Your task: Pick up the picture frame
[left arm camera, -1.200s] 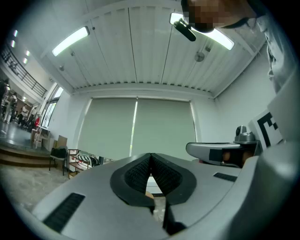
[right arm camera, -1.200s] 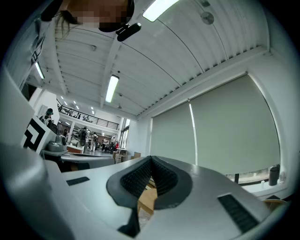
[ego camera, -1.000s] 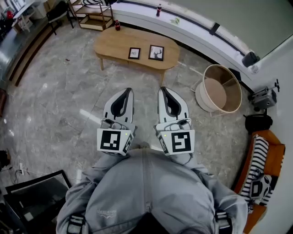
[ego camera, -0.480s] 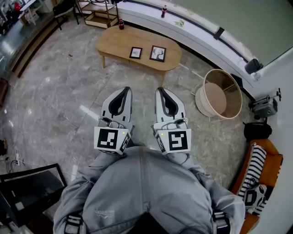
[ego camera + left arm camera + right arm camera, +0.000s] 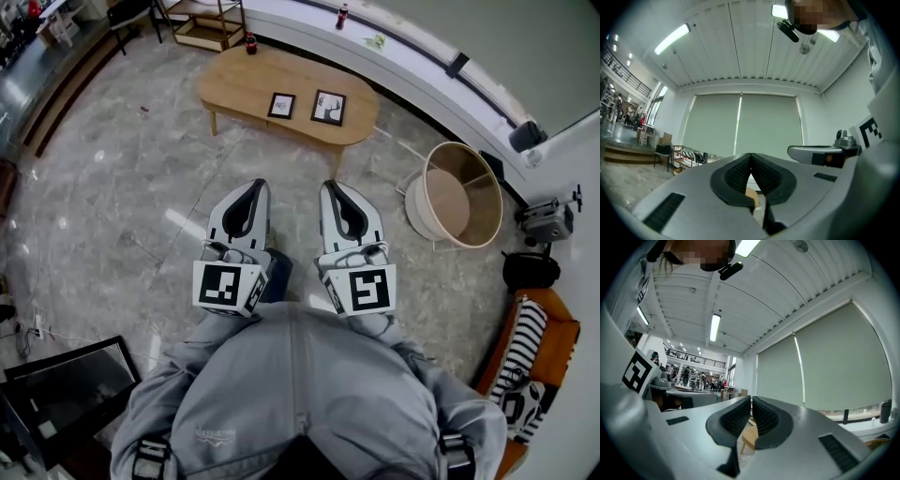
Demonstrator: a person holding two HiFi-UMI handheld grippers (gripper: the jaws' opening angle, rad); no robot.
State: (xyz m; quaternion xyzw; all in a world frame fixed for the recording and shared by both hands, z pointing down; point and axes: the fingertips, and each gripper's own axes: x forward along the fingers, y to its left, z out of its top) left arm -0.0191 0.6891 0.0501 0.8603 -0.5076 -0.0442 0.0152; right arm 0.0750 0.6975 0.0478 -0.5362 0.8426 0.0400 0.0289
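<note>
Two black picture frames, a smaller one (image 5: 281,105) and a larger one (image 5: 329,107), lie side by side on a low oval wooden table (image 5: 234,80) across the marble floor. My left gripper (image 5: 257,185) and right gripper (image 5: 330,186) are held level in front of the person's body, side by side and pointing toward the table, well short of it. Both are shut with nothing between the jaws. In the left gripper view the ribbed pads (image 5: 740,173) meet at the tip. In the right gripper view the pads (image 5: 736,418) show only a thin slit, with the table (image 5: 750,439) beyond.
A round wood-rimmed basket (image 5: 459,192) stands right of the table. An orange sofa with a striped cushion (image 5: 539,347) is at the right edge. A black case (image 5: 66,394) lies at lower left. A shelf rack (image 5: 202,19) and a curved white ledge (image 5: 422,66) stand behind the table.
The person has moved a little toward the table, carrying both grippers forward and slightly lower. They stay side by side and shut. A dark foot now shows between them.
</note>
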